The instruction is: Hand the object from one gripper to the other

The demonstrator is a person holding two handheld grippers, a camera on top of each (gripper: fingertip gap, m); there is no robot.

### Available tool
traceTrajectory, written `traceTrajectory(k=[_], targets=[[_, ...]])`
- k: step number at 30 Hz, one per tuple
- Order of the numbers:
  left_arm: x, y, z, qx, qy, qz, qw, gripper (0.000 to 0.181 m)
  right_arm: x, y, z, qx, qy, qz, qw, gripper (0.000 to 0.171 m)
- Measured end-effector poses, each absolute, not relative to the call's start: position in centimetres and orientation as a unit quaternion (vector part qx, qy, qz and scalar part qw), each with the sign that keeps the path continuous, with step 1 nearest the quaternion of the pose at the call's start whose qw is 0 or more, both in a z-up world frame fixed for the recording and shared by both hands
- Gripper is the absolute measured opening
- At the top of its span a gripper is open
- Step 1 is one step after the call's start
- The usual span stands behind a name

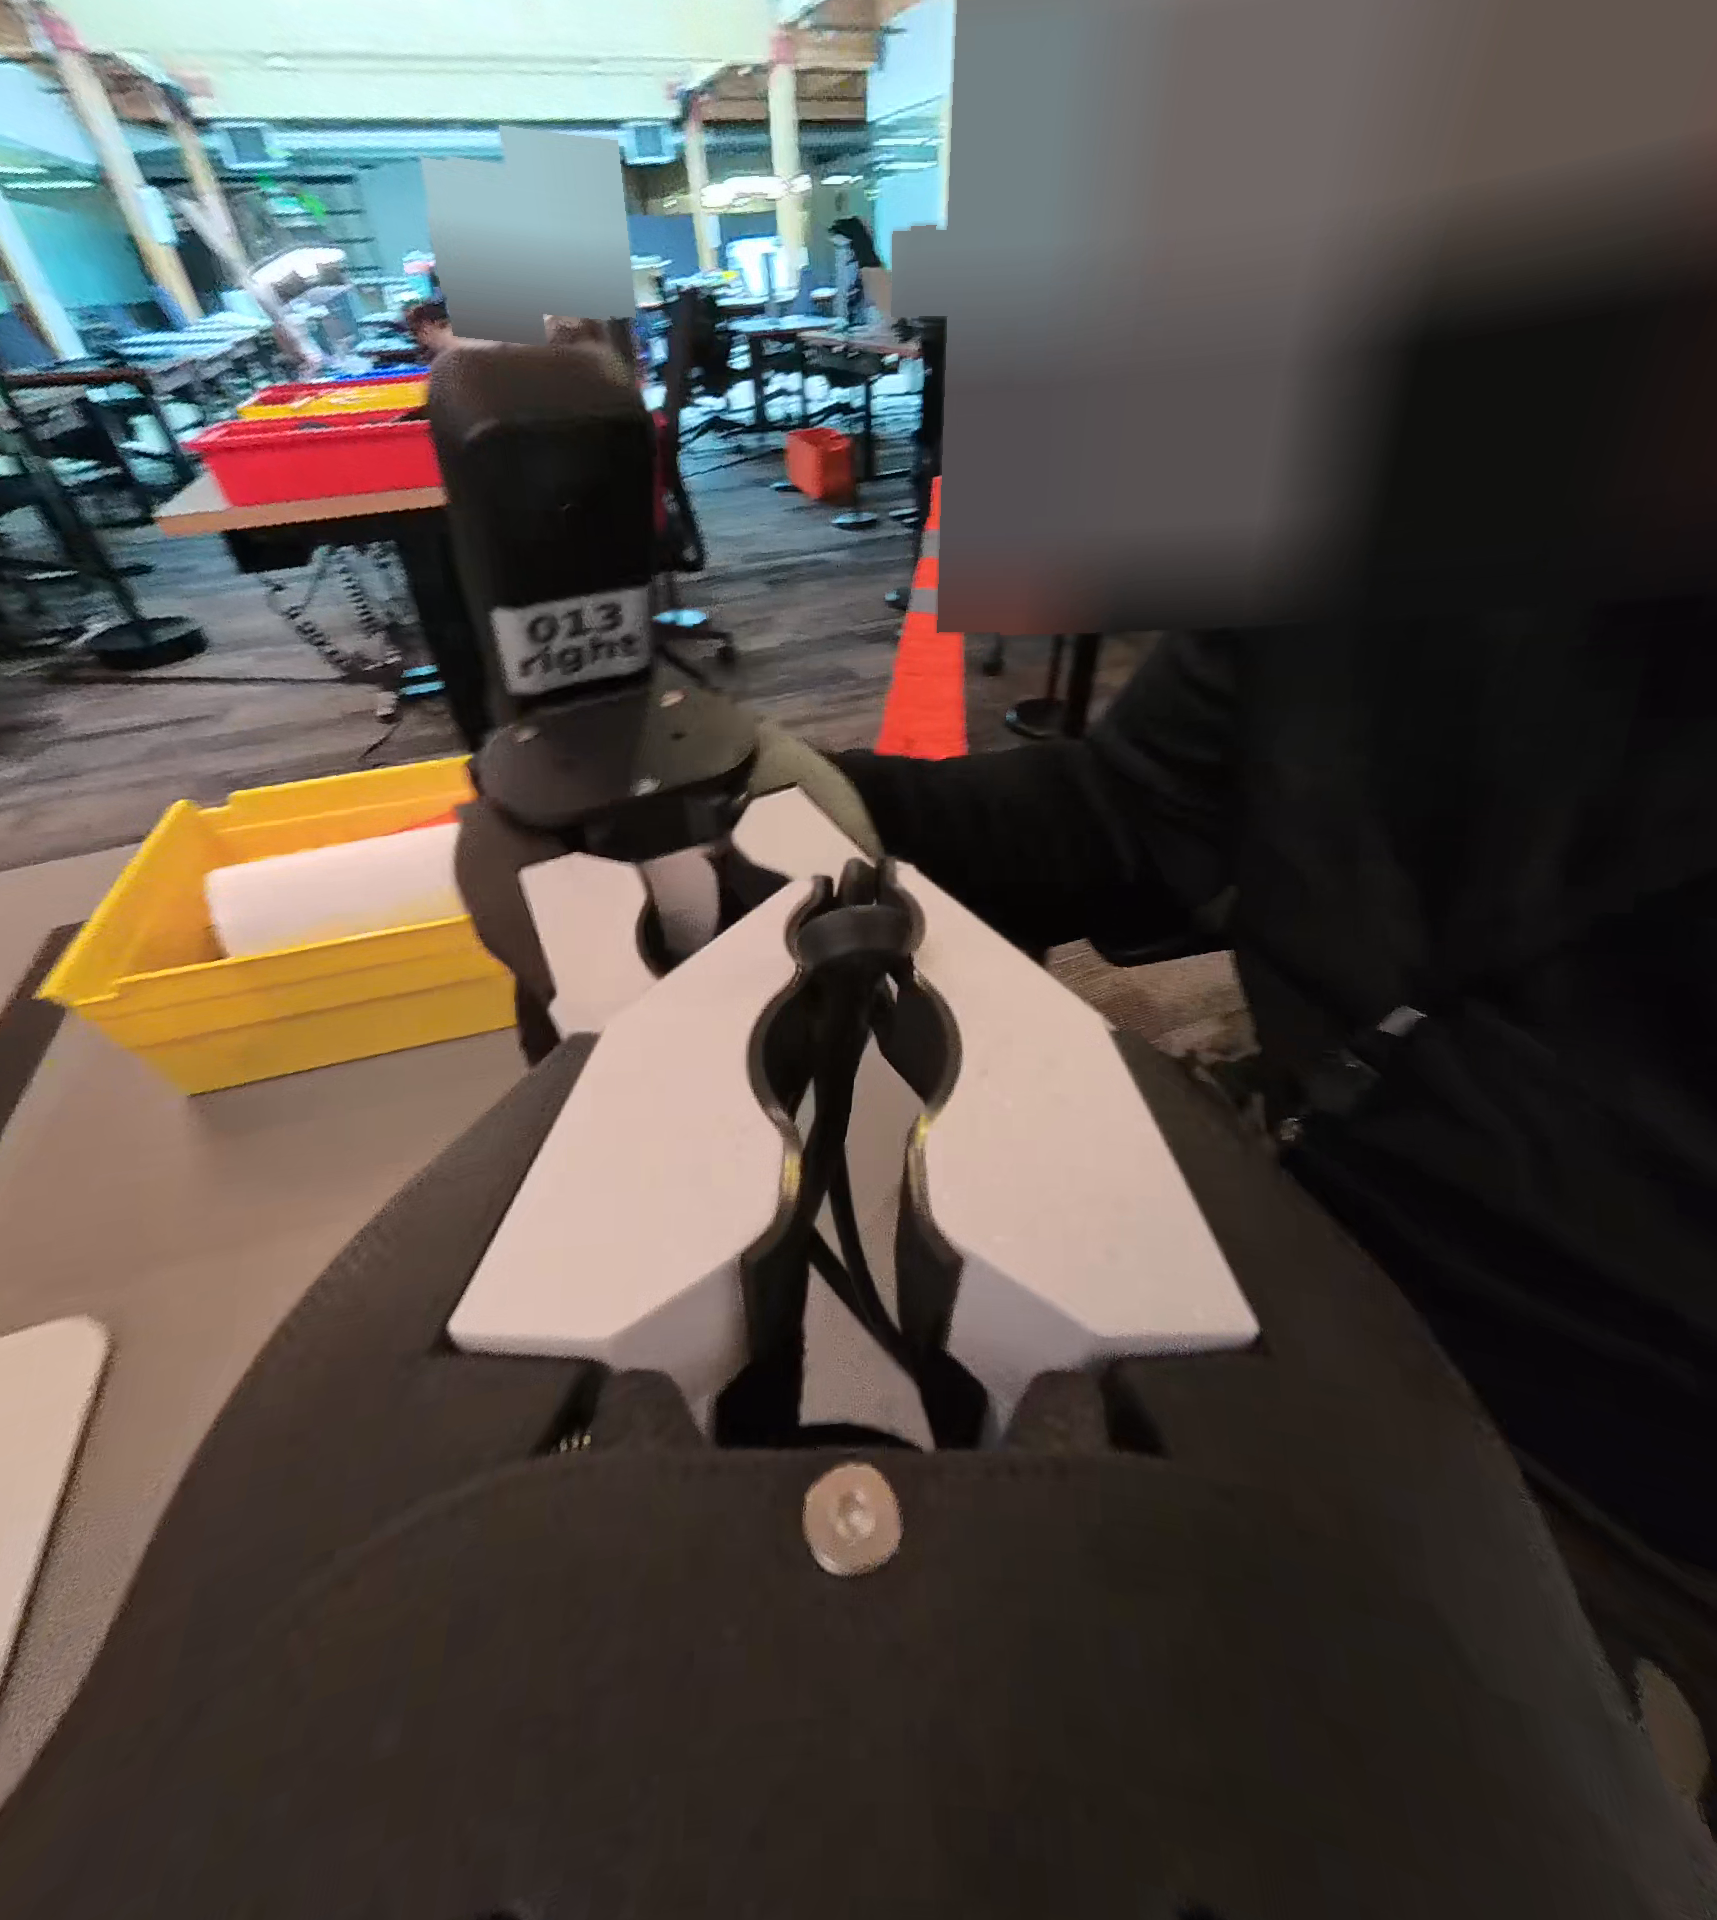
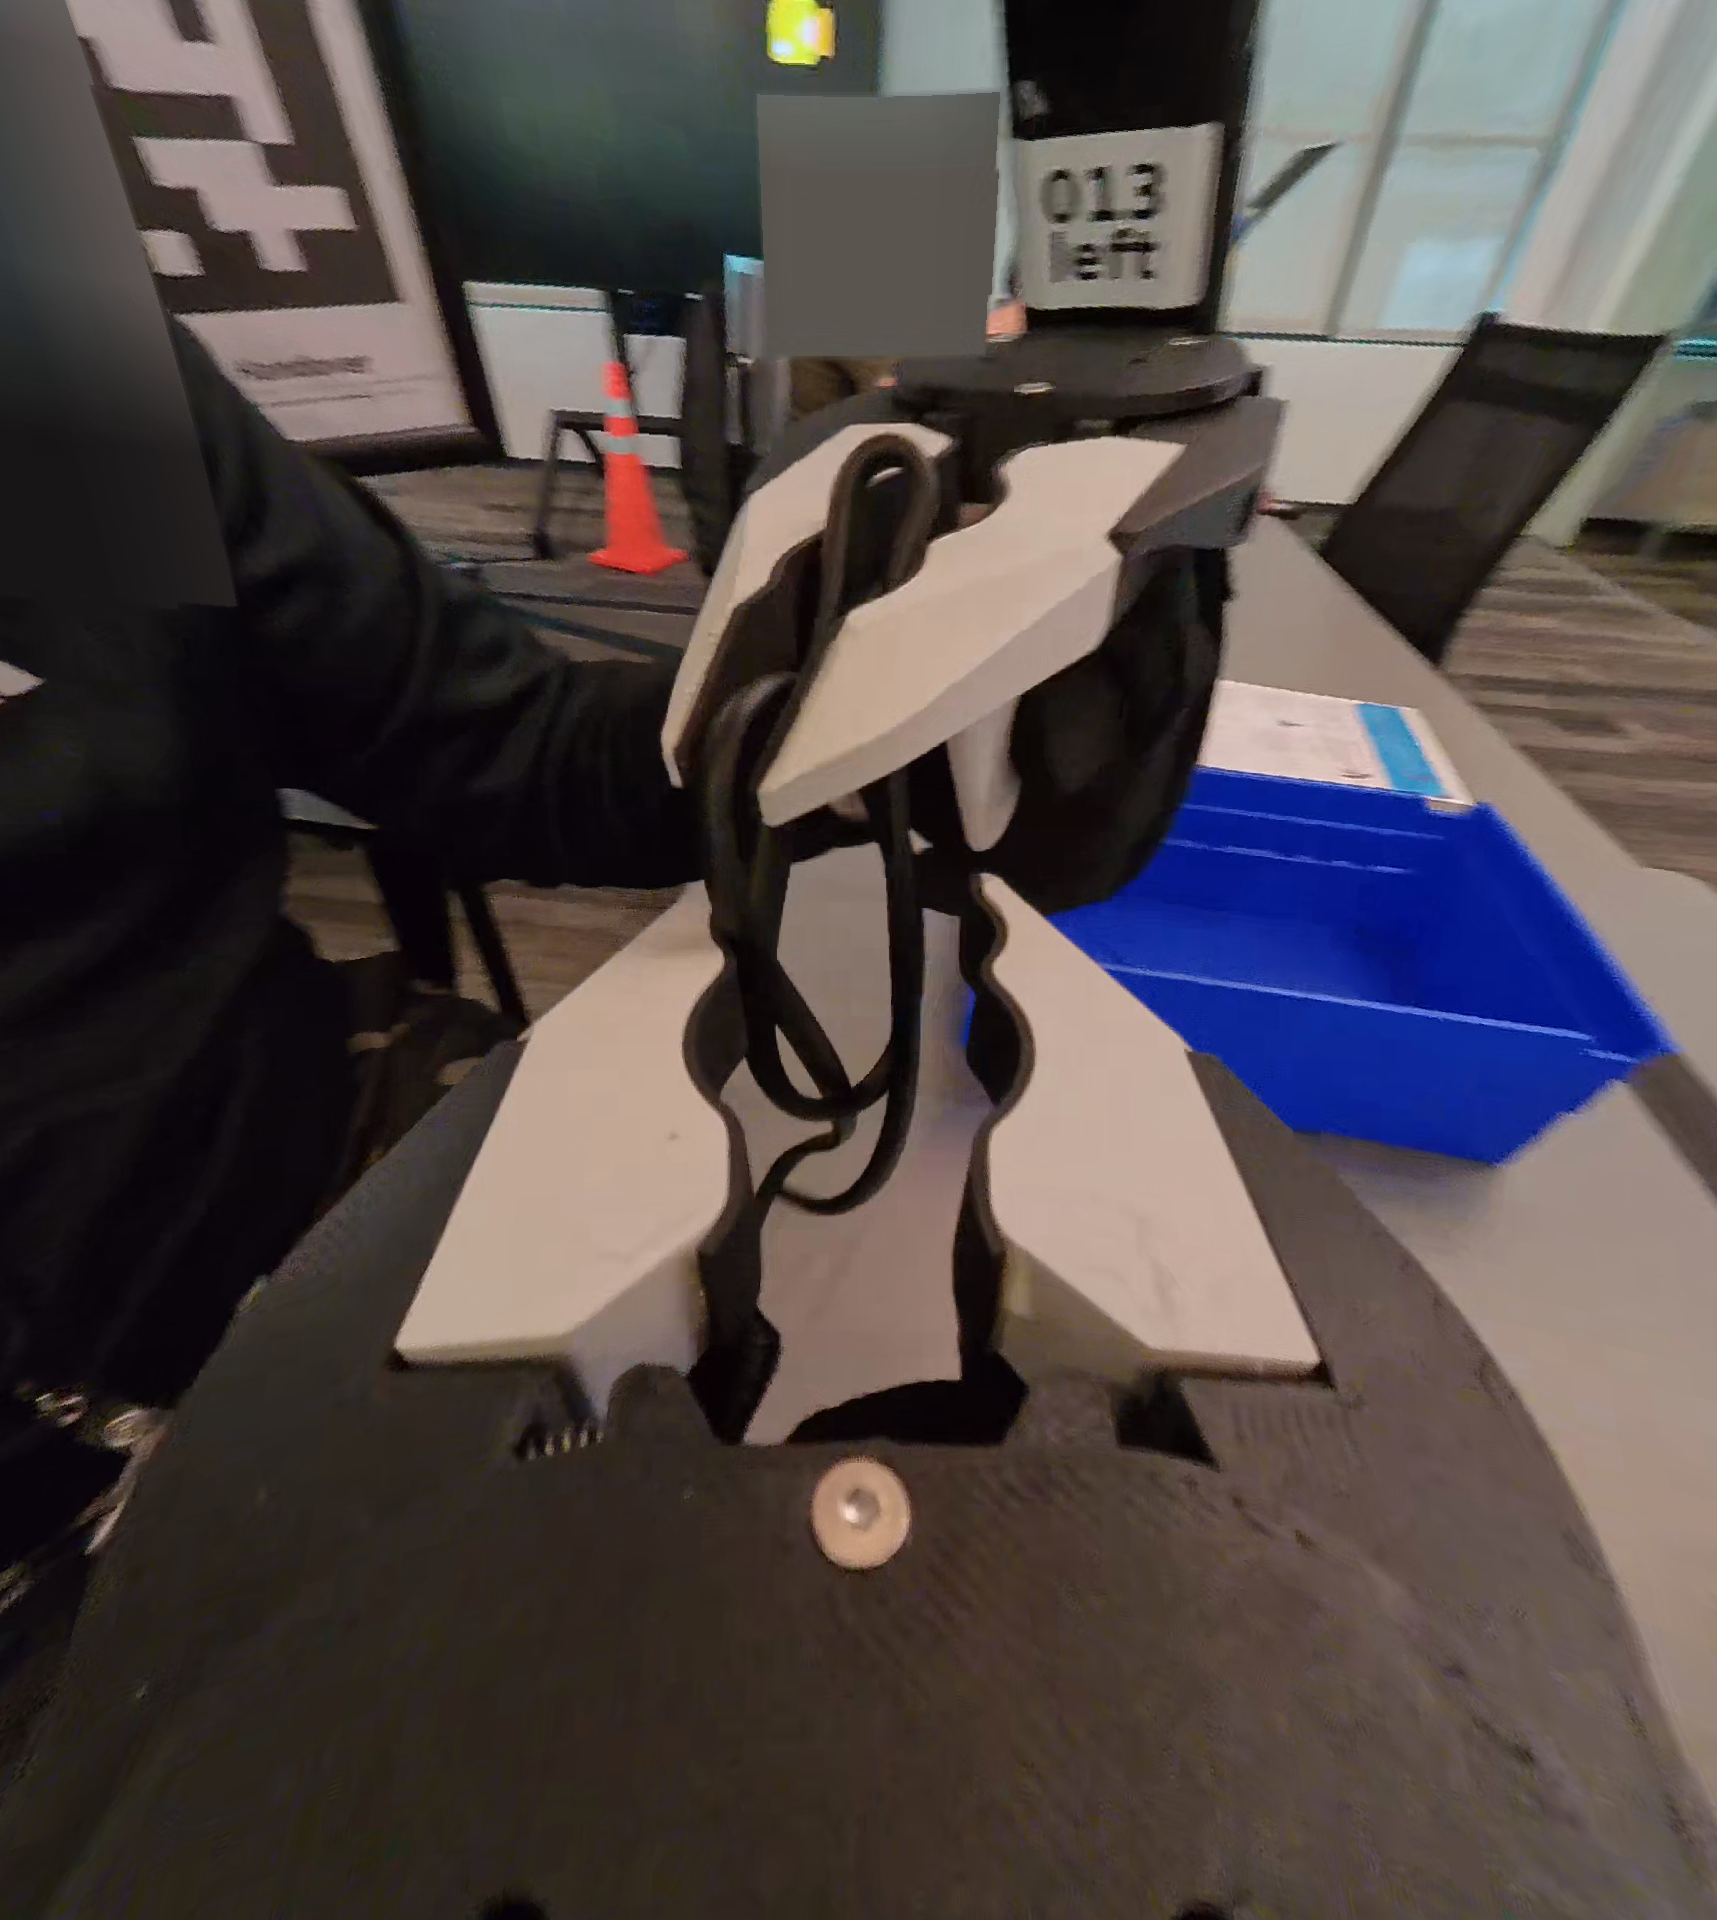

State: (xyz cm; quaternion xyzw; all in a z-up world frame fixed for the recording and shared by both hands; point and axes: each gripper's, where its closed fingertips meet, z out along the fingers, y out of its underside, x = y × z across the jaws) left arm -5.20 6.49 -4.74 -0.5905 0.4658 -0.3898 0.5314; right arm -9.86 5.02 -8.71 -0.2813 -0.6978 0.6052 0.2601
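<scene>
Meanwhile the left gripper (image 1: 849, 935) is clamped on a bundle of black cord (image 2: 823, 997), held above the grey table (image 2: 1602, 1351). Its loops (loosely coiled) dangle between the right gripper (image 2: 843, 935) fingers, jaws apart.

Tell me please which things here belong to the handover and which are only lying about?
In the job:
black cable bundle
left gripper, shut on it
right gripper, open around it

Lying about:
yellow bin holding a white roll
blue bin
orange cone
</scene>
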Motion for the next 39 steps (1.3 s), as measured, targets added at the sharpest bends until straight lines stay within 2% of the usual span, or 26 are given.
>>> traceTrajectory(k=[7,11,13,15,16,18,21,26,29,33,34,36,39], targets=[[-4.0,3.2,-5.1,-0.547,0.516,-0.453,0.479,0.006,-8.0,1.3,-9.0,-0.205,-0.698,0.665,0.171,0.029],[-4.2,3.2,-5.2,-0.549,0.514,-0.457,0.476,0.007,-8.2,0.9,-9.2,-0.196,-0.7,0.665,0.171,0.002],[-4.6,3.9,-5.0,-0.556,0.499,-0.452,0.488,0.009,-8.8,1.4,-9.0,-0.207,-0.696,0.663,0.185,0.001],[-5.2,5.4,-4.5,-0.571,0.47,-0.432,0.516,0.016,-9.5,2.7,-8.6,-0.232,-0.684,0.657,0.214,0.001],[-5.7,6.4,-4.2,-0.581,0.451,-0.417,0.533,0.025,-10.0,3.6,-8.3,-0.249,-0.674,0.656,0.23,0.001],[-6.8,8.1,-3.1,-0.588,0.406,-0.4,0.574,0.055,-10.8,5.8,-7.6,-0.283,-0.648,0.653,0.269,0.001],[-8.9,9.9,-1.8,-0.576,0.339,-0.412,0.619,0.073,-11.3,9.1,-6.2,-0.323,-0.599,0.655,0.328,0.001],[-8.6,12.9,-6.0,-0.627,0.294,-0.432,0.577,0.079,-10.8,12.5,-3.9,-0.343,-0.549,0.637,0.419,0.0],[-6.2,13.7,-9.6,-0.665,0.314,-0.426,0.527,0.074,-10.4,13.2,-2.7,-0.345,-0.529,0.636,0.443,0.0],[-3.8,13.0,-13.2,-0.687,0.349,-0.439,0.462,0.033,-9.6,14.1,-1.3,-0.343,-0.504,0.637,0.472,0.001],[-3.3,12.4,-13.6,-0.685,0.361,-0.45,0.445,0.028,-9.3,14.5,-1.0,-0.344,-0.498,0.631,0.486,0.0],[-2.8,11.5,-13.6,-0.67,0.385,-0.456,0.441,0.005,-9.0,15.3,-0.7,-0.351,-0.496,0.613,0.505,0.0],[-2.7,10.9,-12.4,-0.657,0.397,-0.459,0.448,0.0,-9.0,16.6,-1.3,-0.373,-0.514,0.558,0.535,0.0]])
